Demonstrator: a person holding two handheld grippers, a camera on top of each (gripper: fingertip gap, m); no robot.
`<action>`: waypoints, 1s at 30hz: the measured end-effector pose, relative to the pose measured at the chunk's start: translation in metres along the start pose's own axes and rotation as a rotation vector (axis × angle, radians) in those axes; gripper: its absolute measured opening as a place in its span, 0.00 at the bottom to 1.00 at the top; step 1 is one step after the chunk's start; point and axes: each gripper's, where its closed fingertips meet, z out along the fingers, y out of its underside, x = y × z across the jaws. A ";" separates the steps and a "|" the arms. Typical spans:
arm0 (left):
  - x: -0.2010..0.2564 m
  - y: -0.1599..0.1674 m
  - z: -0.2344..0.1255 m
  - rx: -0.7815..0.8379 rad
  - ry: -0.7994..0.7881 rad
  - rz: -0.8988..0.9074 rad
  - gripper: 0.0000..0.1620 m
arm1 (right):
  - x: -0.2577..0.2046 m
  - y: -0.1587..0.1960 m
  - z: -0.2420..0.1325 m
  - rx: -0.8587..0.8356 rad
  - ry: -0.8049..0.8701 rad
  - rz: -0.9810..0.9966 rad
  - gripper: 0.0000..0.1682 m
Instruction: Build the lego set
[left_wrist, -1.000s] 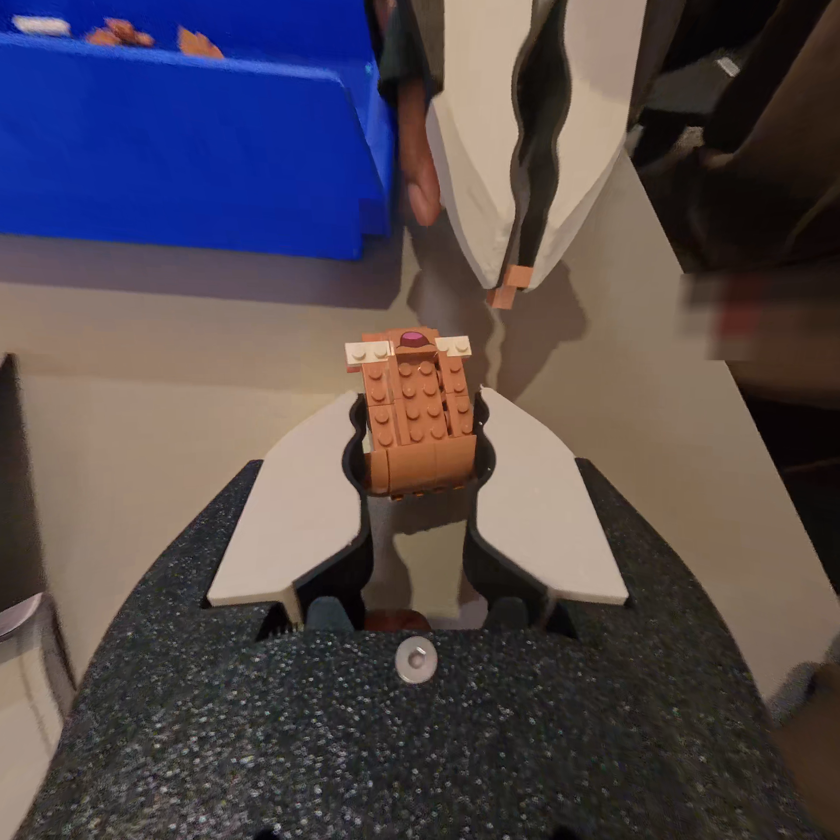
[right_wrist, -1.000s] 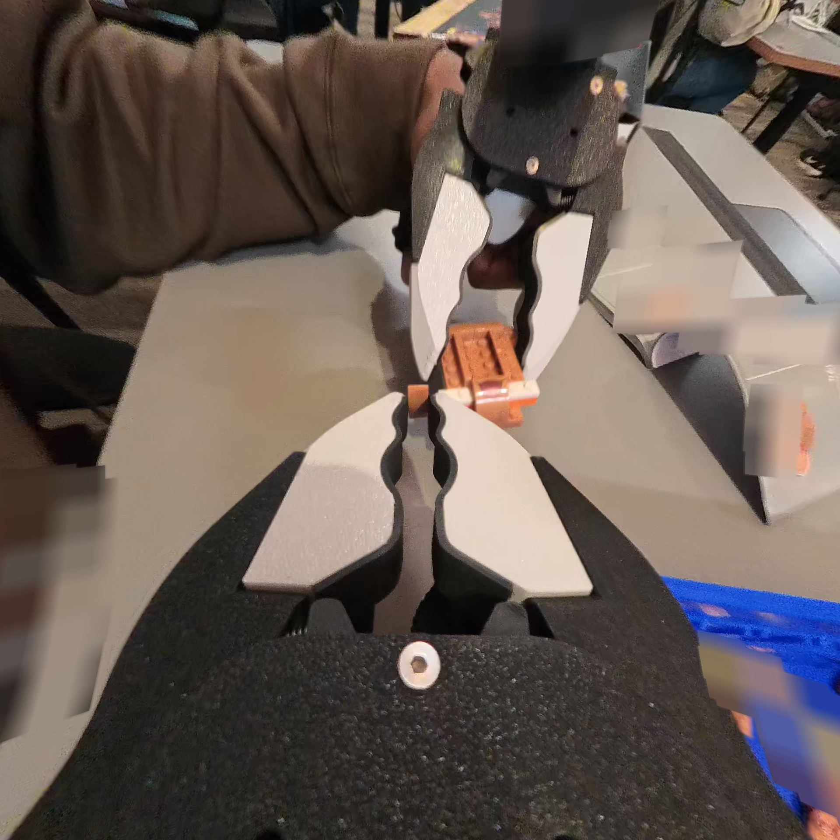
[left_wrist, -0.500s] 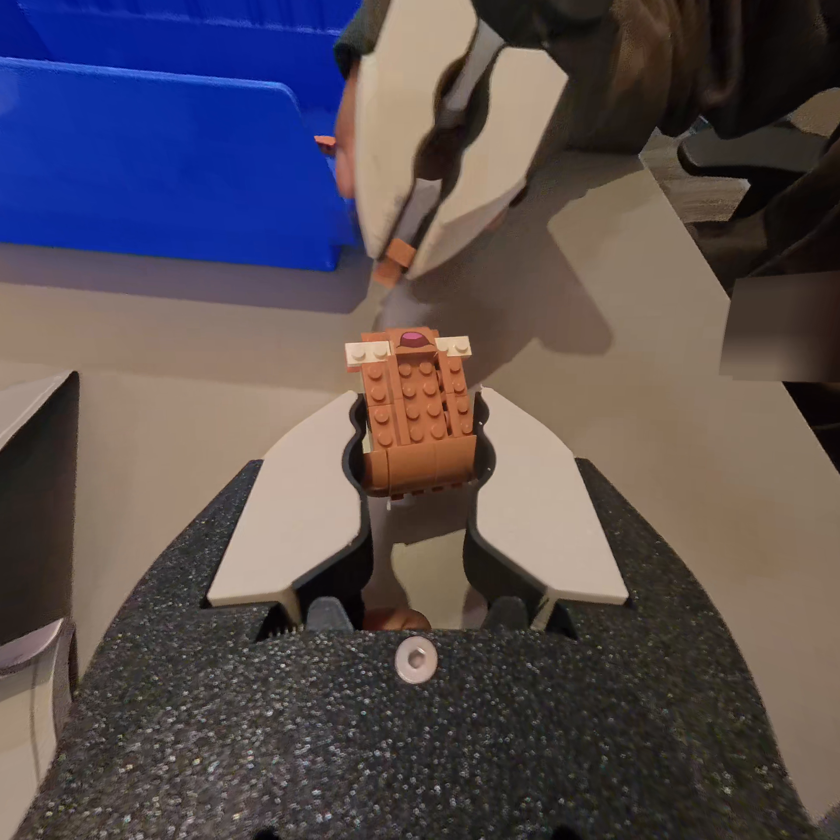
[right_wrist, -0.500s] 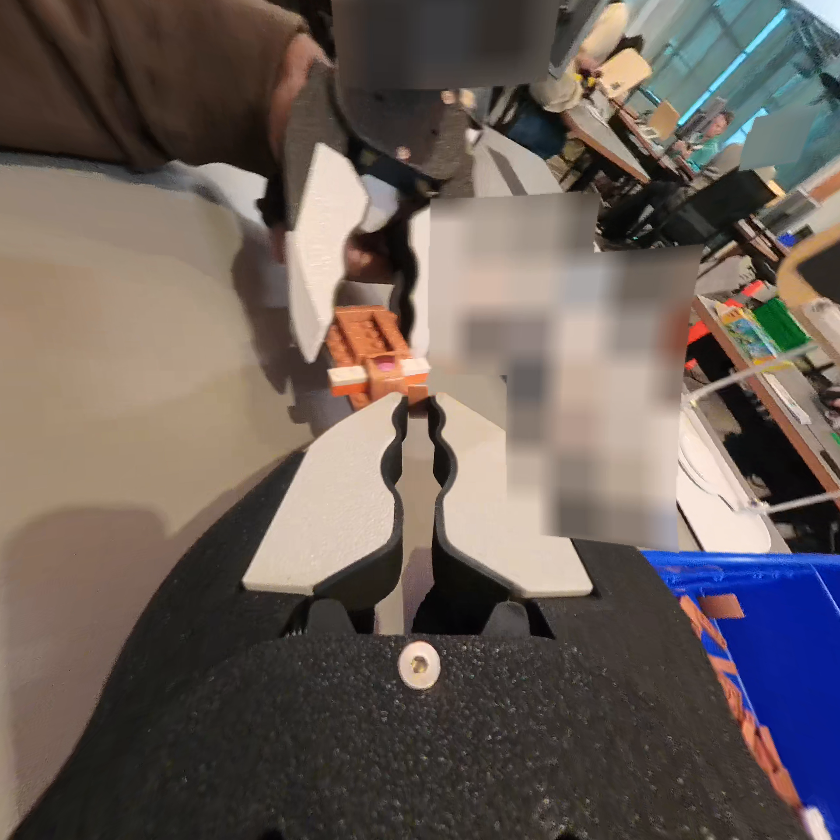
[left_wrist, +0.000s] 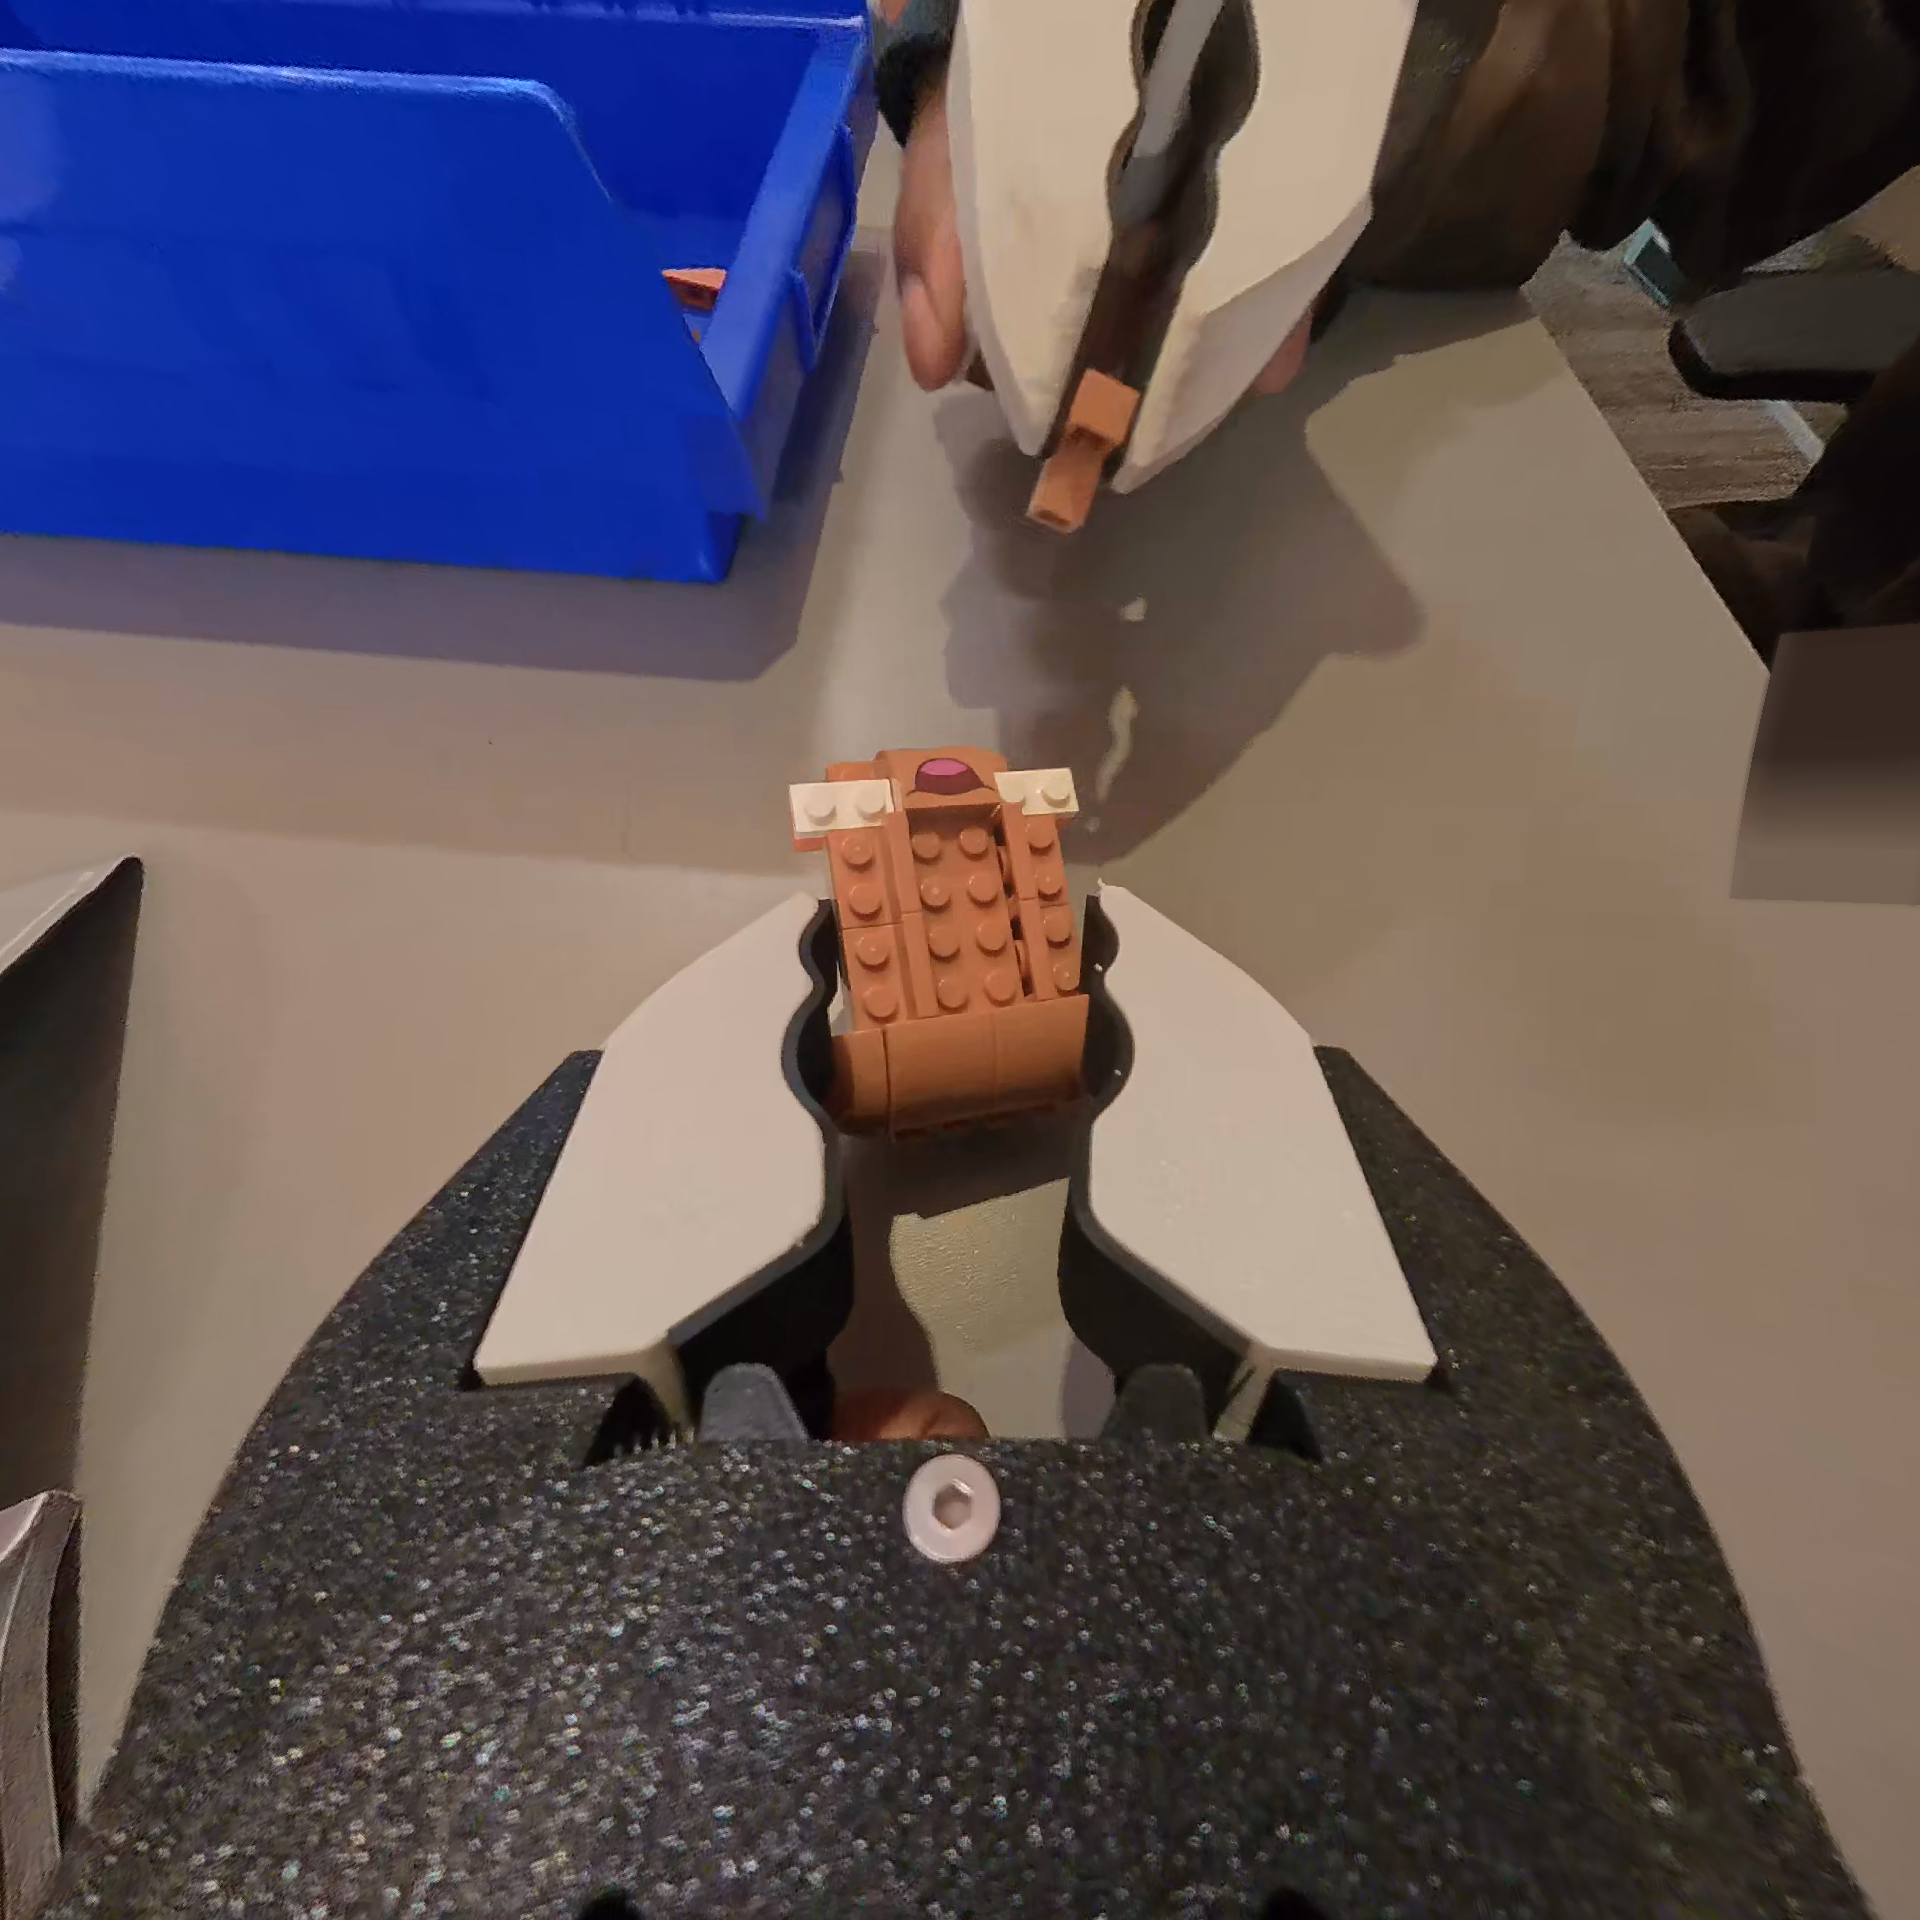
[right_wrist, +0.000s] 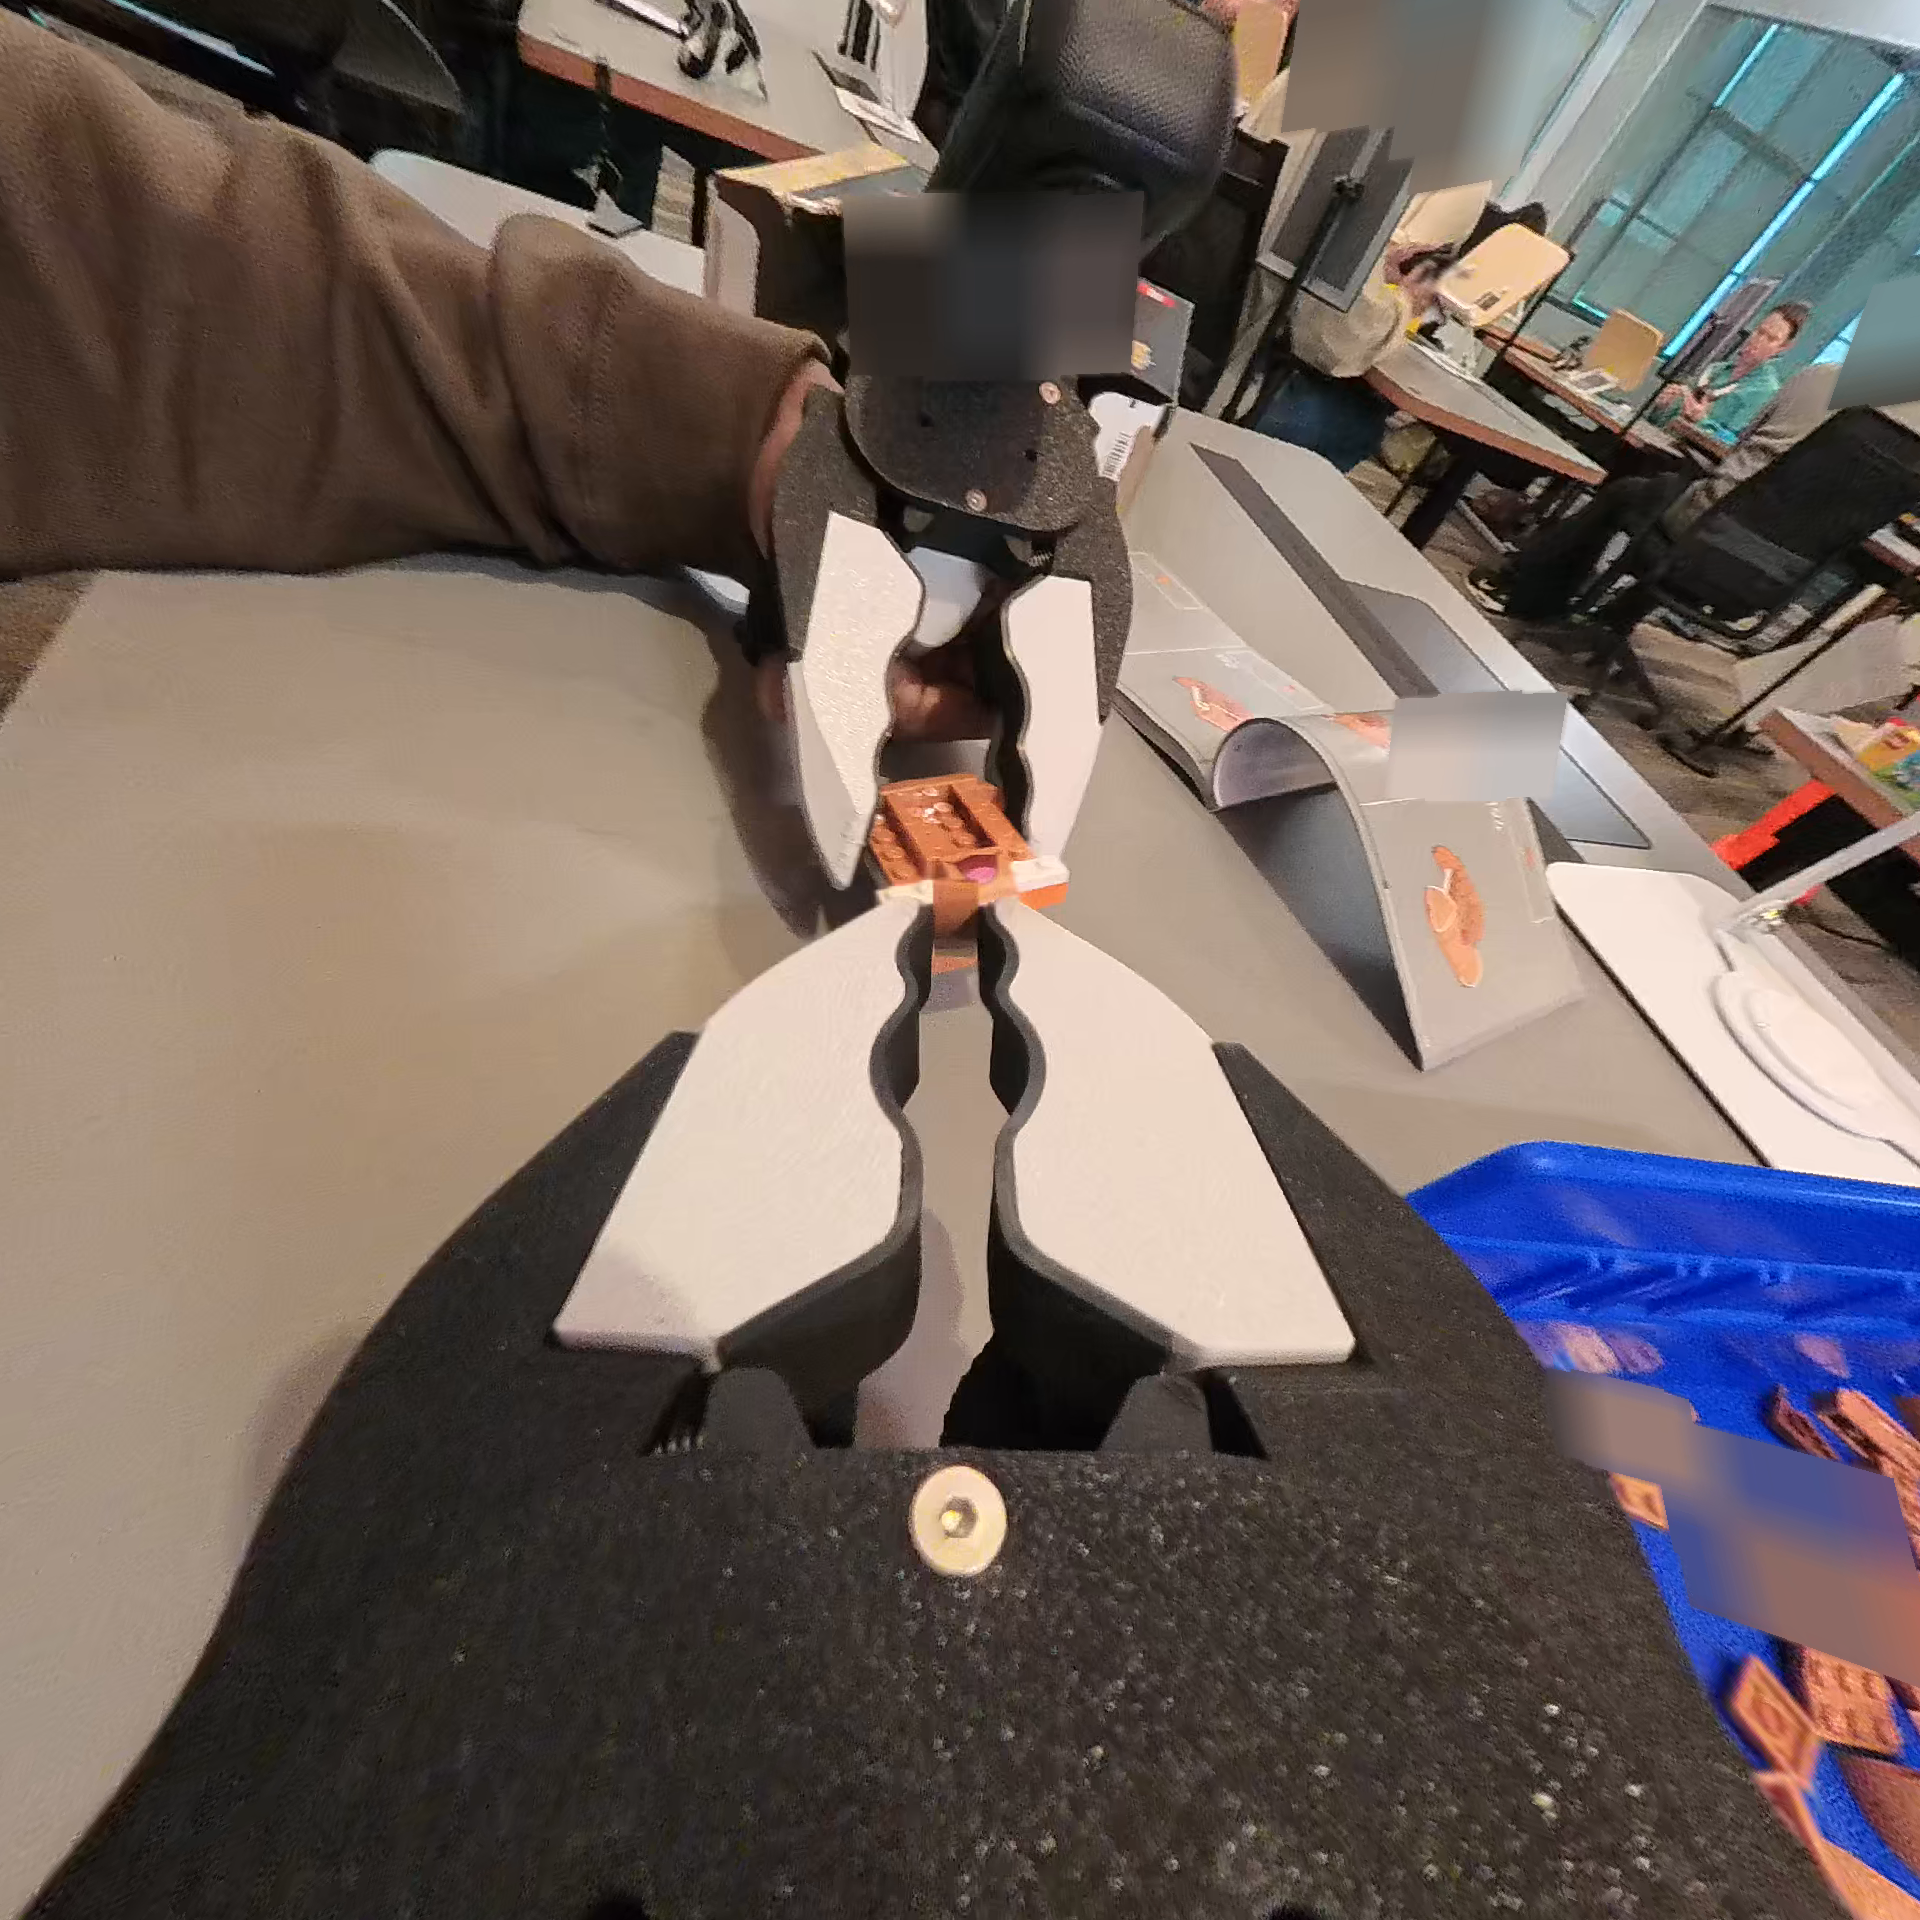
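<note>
My left gripper (left_wrist: 956, 904) is shut on a brown lego assembly (left_wrist: 951, 935) with two white plates and a pink stud at its far end, held above the table. My right gripper (left_wrist: 1086, 468) faces it from the far side, shut on a small brown piece (left_wrist: 1081, 447) that sticks out of its tips, a short way apart from the assembly. In the right wrist view, my right gripper (right_wrist: 951, 920) holds the small piece (right_wrist: 954, 930) just in front of the assembly (right_wrist: 940, 831), which sits in the left gripper (right_wrist: 945, 852).
A blue bin (left_wrist: 416, 312) with loose brown pieces stands at the far left; it also shows in the right wrist view (right_wrist: 1662, 1247). An open instruction booklet (right_wrist: 1351, 831) lies on the grey table (right_wrist: 364, 831). A brown sleeve (right_wrist: 364, 364) reaches in behind the left gripper. Spacing between my two grippers at the tips: around 7 cm.
My right gripper swung left with the small piece, then came back to line up in front of the assembly. My left gripper kept its hold on the assembly.
</note>
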 end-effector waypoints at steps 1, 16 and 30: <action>0.001 0.000 0.000 0.002 0.002 -0.003 0.28 | -0.003 0.000 0.000 0.003 -0.014 0.011 0.04; 0.004 -0.006 0.012 -0.012 0.073 -0.064 0.28 | -0.003 0.007 0.004 -0.004 -0.128 0.070 0.04; 0.011 -0.012 0.029 -0.043 0.115 -0.068 0.28 | -0.009 0.027 0.004 -0.074 -0.224 0.084 0.04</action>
